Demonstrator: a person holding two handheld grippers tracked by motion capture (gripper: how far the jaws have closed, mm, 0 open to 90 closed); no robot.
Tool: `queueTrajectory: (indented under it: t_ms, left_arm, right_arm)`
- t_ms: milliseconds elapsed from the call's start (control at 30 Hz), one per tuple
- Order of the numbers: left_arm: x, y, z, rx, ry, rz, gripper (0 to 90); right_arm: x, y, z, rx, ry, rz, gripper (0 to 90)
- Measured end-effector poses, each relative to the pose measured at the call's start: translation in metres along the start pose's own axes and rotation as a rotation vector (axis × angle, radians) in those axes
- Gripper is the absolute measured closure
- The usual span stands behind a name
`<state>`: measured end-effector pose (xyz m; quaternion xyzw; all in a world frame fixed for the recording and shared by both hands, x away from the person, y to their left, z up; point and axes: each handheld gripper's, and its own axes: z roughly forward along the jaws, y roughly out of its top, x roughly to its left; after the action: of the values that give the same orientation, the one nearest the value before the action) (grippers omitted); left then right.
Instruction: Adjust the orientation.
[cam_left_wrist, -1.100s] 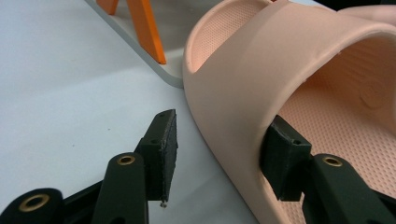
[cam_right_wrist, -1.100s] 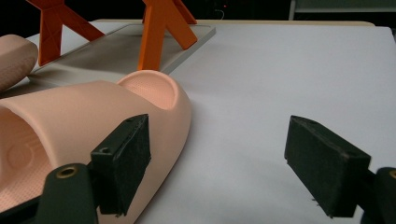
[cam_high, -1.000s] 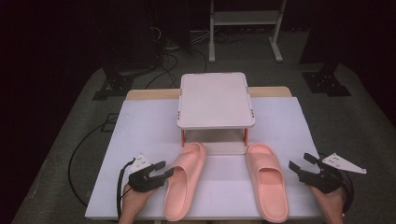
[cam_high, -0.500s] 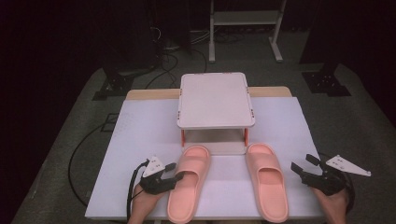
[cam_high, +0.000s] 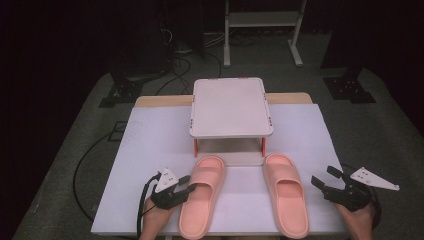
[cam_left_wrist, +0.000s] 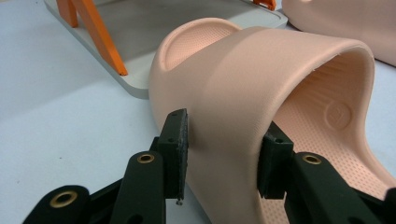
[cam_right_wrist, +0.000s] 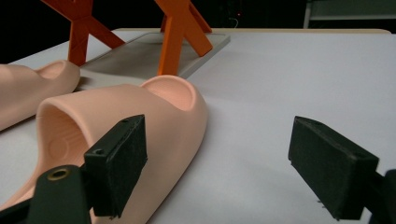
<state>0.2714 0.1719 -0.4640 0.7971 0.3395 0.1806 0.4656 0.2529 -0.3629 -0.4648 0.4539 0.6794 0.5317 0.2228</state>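
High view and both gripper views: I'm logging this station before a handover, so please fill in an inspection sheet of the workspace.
Surface: white table cover, flat.
Job's things: left slipper and right slipper side by side before the small rack.
Clutter: nothing seen.
Grippers: left hand-held gripper has just been closing, pads on the left slipper's strap wall; right hand-held gripper open beside the right slipper, apart from it.
Cables: black cable loops off the table's left edge.
Surroundings: dark floor, metal stand behind.

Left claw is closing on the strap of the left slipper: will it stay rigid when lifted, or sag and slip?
The left slipper looks like soft moulded foam, so probably light. Its thick arched strap sits between the left claw jaws, which have just been closing; it may squash somewhat. Held by one side, the long sole would likely droop or swing. The matte surface suggests little slipping.
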Motion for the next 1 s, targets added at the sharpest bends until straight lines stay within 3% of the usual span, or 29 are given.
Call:
queueTrajectory:
  t_ms: [200,500,1000]
  left_arm:
    - [-0.001,0.000,-0.001,-0.003,0.018,-0.001,65.6]
    - [0.005,-0.002,-0.005,-0.005,0.048,-0.028,78.4]
    - [0.014,-0.003,-0.018,-0.079,0.065,-0.100,80.4]
  right_arm:
    - [0.004,0.002,-0.003,-0.007,0.014,-0.014,18.9]
    - [0.017,0.002,-0.004,-0.009,0.058,-0.053,18.8]
    - [0.033,0.002,0.009,0.036,0.143,-0.101,22.6]
